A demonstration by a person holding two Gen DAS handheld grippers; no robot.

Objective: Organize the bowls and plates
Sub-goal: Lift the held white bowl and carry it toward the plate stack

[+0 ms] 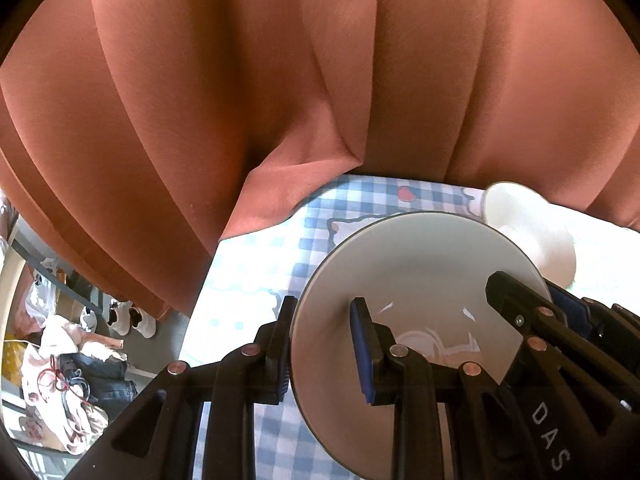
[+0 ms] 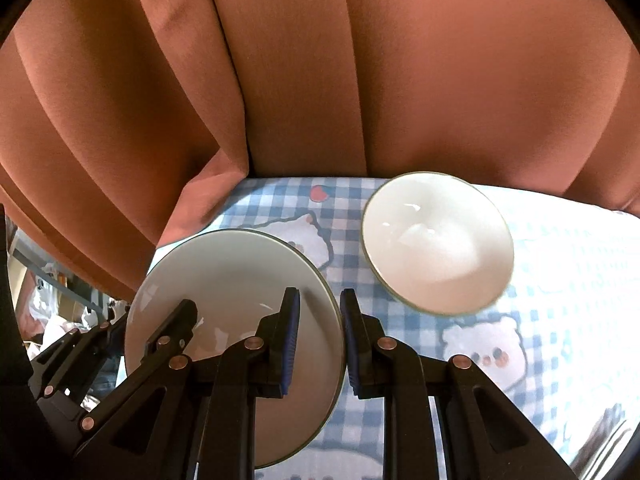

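A grey-white plate (image 1: 420,280) with a thin dark rim is tilted above the checked tablecloth. My left gripper (image 1: 324,352) straddles its left rim, one finger inside and one outside. My right gripper (image 2: 318,344) straddles the plate's (image 2: 224,280) right rim the same way, and it shows in the left wrist view at the right (image 1: 520,312). Both look closed on the rim. A white bowl (image 2: 436,240) sits on the cloth beyond and to the right of the plate; in the left wrist view it (image 1: 532,224) is partly hidden behind the plate.
The table has a blue-and-white checked cloth (image 2: 540,280) with cartoon prints. A rust-coloured curtain (image 1: 280,80) hangs right behind the table's far edge. To the left, below the table edge, clothes and shoes (image 1: 76,352) lie on the floor.
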